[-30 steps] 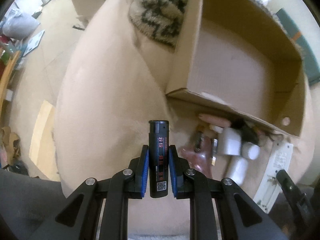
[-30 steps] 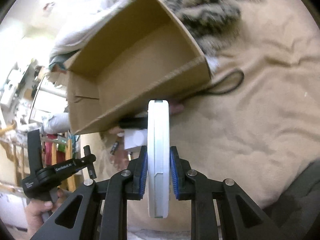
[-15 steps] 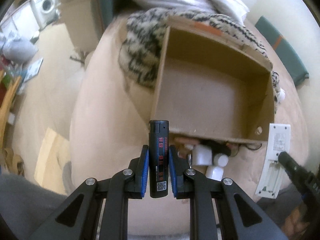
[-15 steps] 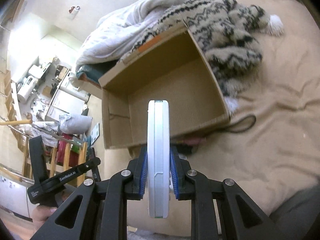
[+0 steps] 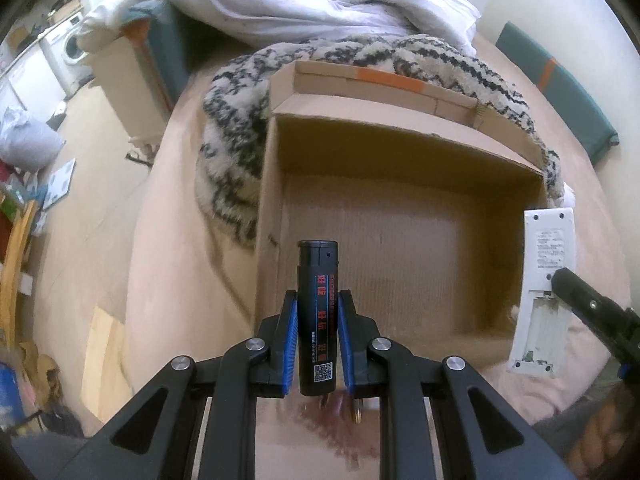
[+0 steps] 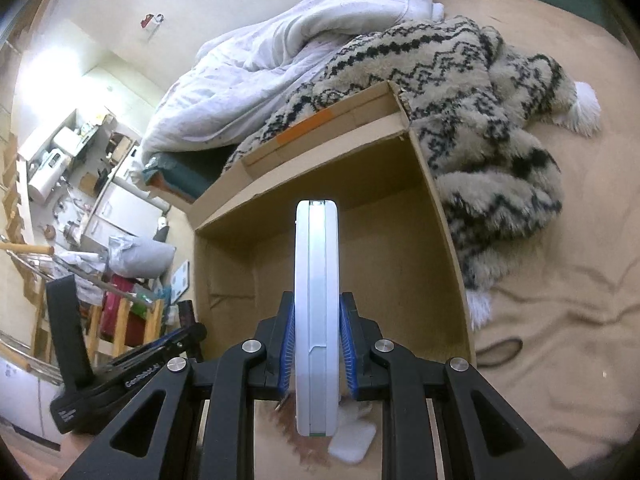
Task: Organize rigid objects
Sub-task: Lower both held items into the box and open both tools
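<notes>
Lighter: the black plastic lighter stands upright between my left gripper pads, red characters running down its side and a small QR code near its base; the characters are too small for me to read.
Left grip: I have it clenched on the lighter, blue ribbed pads pressing both flat sides.
Remote: the white flat plastic remote control sits edge-on in my right gripper, a seam down its narrow side.
Remote back: in the left view its rear face shows a printed label I cannot read and an uncovered battery bay.
Right grip: clamped on the remote's two broad faces.
Writing: the left tool's black body, seen in the right view, carries "GenRobot.AI".
Box: the open brown corrugated cardboard box lies just beyond both held items, its floor bare, an orange tape strip on its far flap.
Around: a shaggy cream-and-black patterned blanket touches the box's far side; a white crumpled duvet behind; all on a beige soft bedcover.
</notes>
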{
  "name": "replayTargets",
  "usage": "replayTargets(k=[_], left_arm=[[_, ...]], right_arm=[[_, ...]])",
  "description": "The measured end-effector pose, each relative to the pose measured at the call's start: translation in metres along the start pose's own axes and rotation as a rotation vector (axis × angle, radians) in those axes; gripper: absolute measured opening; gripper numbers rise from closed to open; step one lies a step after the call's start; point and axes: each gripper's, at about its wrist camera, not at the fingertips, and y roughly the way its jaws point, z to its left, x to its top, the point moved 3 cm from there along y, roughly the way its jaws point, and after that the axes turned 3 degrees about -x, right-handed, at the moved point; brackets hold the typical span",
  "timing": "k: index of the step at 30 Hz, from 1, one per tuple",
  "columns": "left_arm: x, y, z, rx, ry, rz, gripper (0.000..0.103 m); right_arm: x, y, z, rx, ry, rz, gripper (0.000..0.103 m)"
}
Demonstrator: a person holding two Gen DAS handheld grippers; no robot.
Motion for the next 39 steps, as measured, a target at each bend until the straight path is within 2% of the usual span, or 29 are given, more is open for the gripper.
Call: replayTargets(k=[5,8,11,13,16,26,29,39], left_arm=[[0.01,0.028,-0.006,0.04,0.045,0.007,0.017],[0.008,0.046,-0.007,0.037,0.057,0.013,0.017],[0.003,0.062,-0.006,0.031,0.059,0.009,0.017],[0.002,0.069,-0.007,0.045,0.059,0.009,0.017],[0.003,0.066,-0.012,0.044,0.09,-0.026,0.017],[0.004,0.066,-0.011,0.076,0.105,-0.036,0.017],[0.003,0.065,-0.012,0.119,0.129,-0.06,0.017],[0.002,0.065,-0.01,0.1,0.12,-0.052,0.017]], right_arm=[[0.002,0.037,-0.011,-0.035,-0.006,0.053,0.023],[-0.003,0.053,-0.014,-0.068,-0.043,0.065,0.023],[-0.011,0.065,-0.019,-0.049,-0.009,0.085,0.023],[-0.014,0.069,-0.017,-0.074,-0.037,0.093,0.023],[-0.015,0.072,-0.014,-0.092,-0.068,0.089,0.023],[-0.011,0.078,-0.02,-0.163,-0.069,0.098,0.023],[-0.011,0.08,-0.02,-0.166,-0.07,0.105,0.023],[-0.012,0.084,-0.013,-0.185,-0.088,0.11,0.023]])
